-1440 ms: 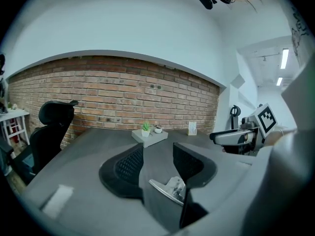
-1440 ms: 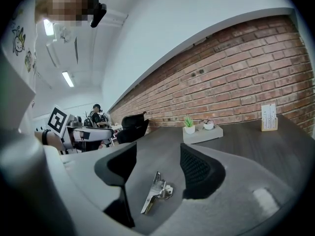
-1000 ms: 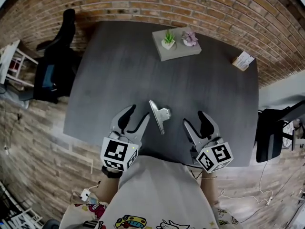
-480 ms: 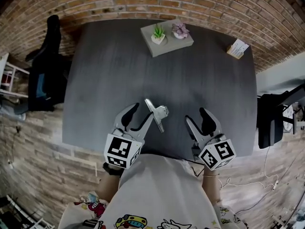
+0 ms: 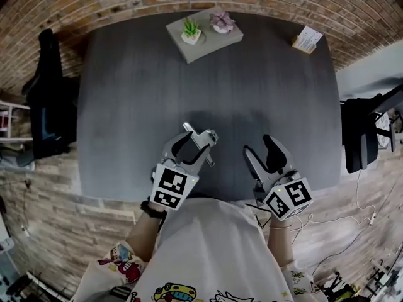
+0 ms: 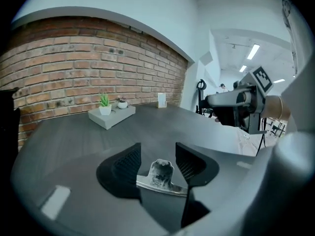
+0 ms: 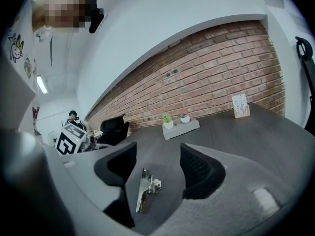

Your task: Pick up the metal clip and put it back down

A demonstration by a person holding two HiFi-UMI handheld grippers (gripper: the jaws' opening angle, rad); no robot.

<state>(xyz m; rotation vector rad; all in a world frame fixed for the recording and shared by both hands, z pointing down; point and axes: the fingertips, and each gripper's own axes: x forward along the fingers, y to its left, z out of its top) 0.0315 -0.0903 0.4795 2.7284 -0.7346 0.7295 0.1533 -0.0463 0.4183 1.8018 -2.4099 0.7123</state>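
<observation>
The metal clip [image 5: 200, 142] is a shiny bar with a folded handle, low over the dark grey table [image 5: 189, 80] near its front edge. My left gripper [image 5: 190, 145] is around it. In the left gripper view the clip [image 6: 160, 173] sits between the two black pads, with a gap on each side of its handle. The jaws have just been opening. My right gripper [image 5: 258, 145] hangs open and empty to the right of the clip. In the right gripper view the clip [image 7: 145, 190] lies ahead, between that gripper's own spread jaws.
A grey block [image 5: 203, 27] with two small potted plants stands at the table's far side. A card stand [image 5: 306, 39] is at the far right corner. Black chairs stand left [image 5: 50, 99] and right [image 5: 365, 137] of the table. A brick wall runs behind.
The left gripper has sunk toward the table with the clip between its fingers, and its jaws stand a little wider. The right gripper has stayed about where it was.
</observation>
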